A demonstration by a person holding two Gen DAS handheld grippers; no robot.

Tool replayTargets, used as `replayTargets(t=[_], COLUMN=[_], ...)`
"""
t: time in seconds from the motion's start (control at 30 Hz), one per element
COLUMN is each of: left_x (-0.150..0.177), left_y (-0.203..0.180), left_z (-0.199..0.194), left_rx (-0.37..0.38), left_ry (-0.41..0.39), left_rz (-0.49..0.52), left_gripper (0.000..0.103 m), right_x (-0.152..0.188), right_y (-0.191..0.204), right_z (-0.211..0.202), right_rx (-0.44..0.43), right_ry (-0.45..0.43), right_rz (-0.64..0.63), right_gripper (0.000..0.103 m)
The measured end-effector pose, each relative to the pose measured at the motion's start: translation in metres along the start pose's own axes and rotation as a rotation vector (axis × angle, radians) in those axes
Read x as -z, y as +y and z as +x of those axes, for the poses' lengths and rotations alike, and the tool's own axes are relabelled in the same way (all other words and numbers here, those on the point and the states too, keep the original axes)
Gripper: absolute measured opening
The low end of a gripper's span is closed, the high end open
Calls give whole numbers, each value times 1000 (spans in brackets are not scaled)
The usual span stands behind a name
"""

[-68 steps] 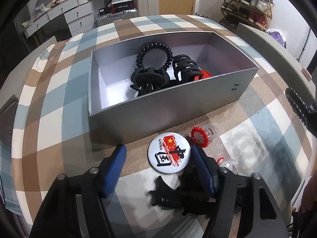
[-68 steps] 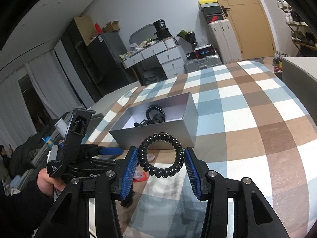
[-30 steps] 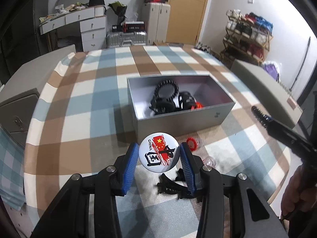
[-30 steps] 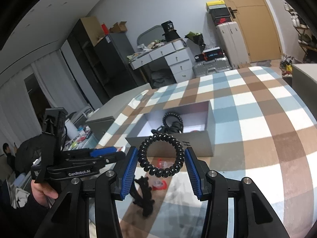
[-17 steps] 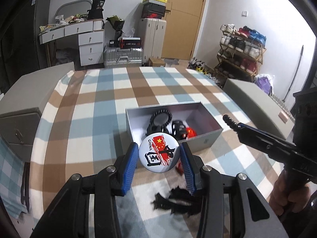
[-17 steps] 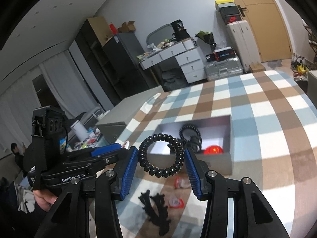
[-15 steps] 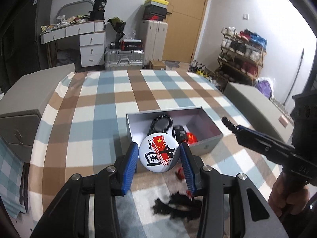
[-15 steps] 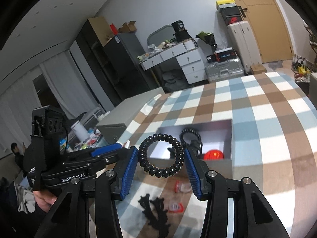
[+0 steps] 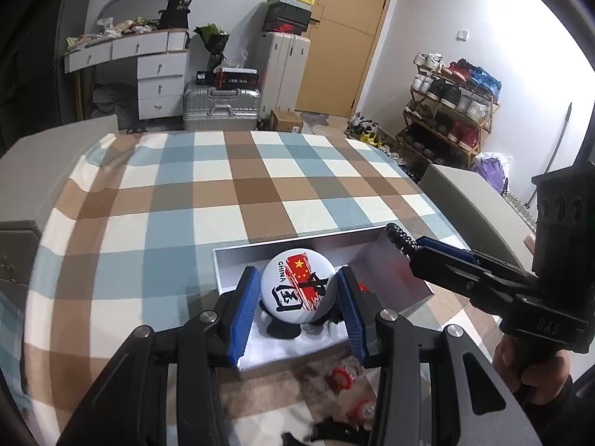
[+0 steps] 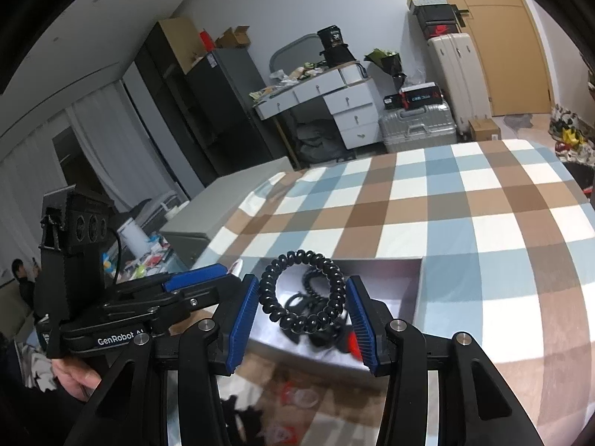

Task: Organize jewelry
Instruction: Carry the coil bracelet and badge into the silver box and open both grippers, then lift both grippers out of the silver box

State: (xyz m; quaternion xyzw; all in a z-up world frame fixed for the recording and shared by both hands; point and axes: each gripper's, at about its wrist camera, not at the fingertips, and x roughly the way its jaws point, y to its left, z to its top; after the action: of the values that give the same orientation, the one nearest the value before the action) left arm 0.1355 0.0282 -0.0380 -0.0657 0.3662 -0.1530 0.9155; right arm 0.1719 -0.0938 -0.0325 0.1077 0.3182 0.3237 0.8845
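Background: silver suitcase [image 9: 222,106], white drawer desk [image 9: 156,74], shoe rack [image 9: 446,111], wooden door [image 9: 347,37], dark fridge [image 10: 223,111].

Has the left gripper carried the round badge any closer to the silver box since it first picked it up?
Yes. The badge, clamped in the left gripper, now hangs over the open silver box; earlier it was short of the box's near wall.

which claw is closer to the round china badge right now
Left. The left claw grips the badge between its pads, over the grey box. The right claw is beside it, holding a black spiral hair tie.
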Motion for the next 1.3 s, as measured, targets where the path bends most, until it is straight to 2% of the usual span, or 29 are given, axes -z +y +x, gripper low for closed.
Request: replayTargets(t=[0.37, 0.7, 0.9, 0.97, 1.0, 1.03, 1.1, 1.27, 1.3], left_x=[-1, -2, -2, -1, -1, 0, 2, 6, 6], left_y=[-4, -2, 2, 3, 3, 3, 1, -2, -1], left_z=[24, 36, 38, 39, 40, 39, 36, 20, 19], left_rx=[30, 65, 85, 73, 79, 95, 87, 42, 35], left_ry=[46, 62, 61, 75, 79, 87, 89, 59, 56], left_rz=[1, 3, -13, -10, -11, -11, 0, 8, 6], left_gripper=[37, 37, 38, 39, 44, 53, 61, 62, 62], right_x=[2, 2, 3, 4, 5, 6, 8, 11, 12], right_y=[-18, -15, -17, -16, -16, -17, -15, -8, -6], right_z=[18, 28, 28, 27, 26, 25, 21, 6, 2], right_rx=[25, 33, 27, 34, 27, 20, 15, 36, 36], right_ry=[28, 40, 27, 20, 16, 12, 6, -25, -31], right_rz=[5, -44, -31, -32, -25, -21, -19, -16, -24], right_gripper=[47, 47, 53, 62, 69, 73, 74, 74, 77])
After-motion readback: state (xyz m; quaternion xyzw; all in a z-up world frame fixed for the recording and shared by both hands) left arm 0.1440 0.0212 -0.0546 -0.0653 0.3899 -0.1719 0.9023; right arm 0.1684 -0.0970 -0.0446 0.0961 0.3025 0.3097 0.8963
